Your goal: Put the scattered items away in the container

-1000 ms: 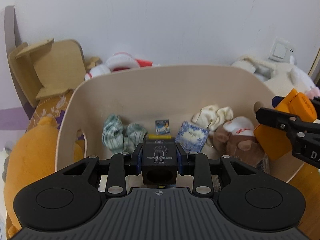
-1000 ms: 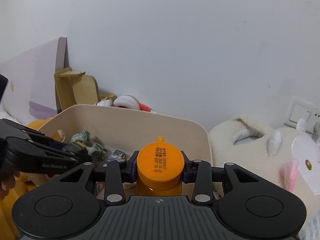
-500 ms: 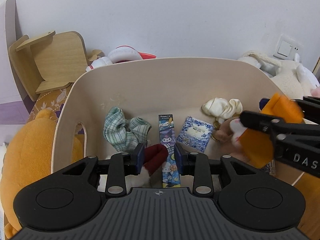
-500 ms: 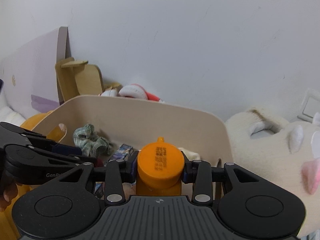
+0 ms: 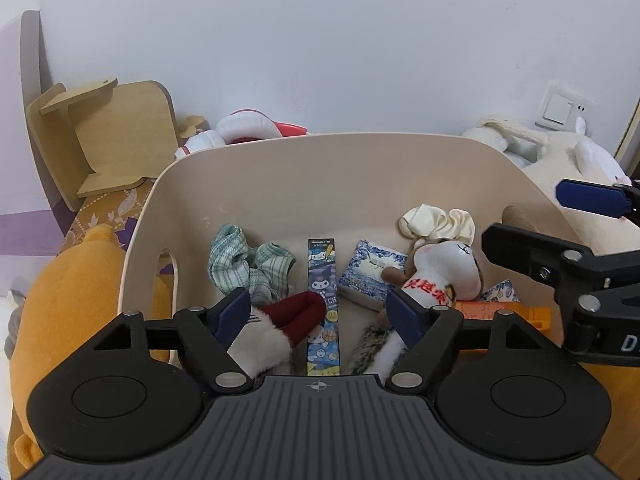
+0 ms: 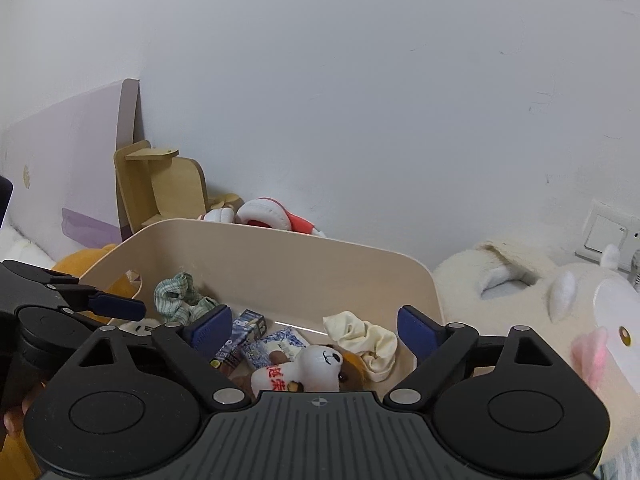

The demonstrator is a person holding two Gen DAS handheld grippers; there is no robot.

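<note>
While both grippers are hovering over the container (image 5: 340, 152), we are spreading the left gripper (image 5: 320, 314) and right gripper (image 6: 312, 328), nothing pinched; the orange bottle (image 5: 500, 312) is lying sideways inside, nearer the right.

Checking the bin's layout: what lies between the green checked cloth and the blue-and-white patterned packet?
In the left wrist view, a long cartoon-printed flat box lies between green checked cloth and blue-and-white patterned packet.
</note>
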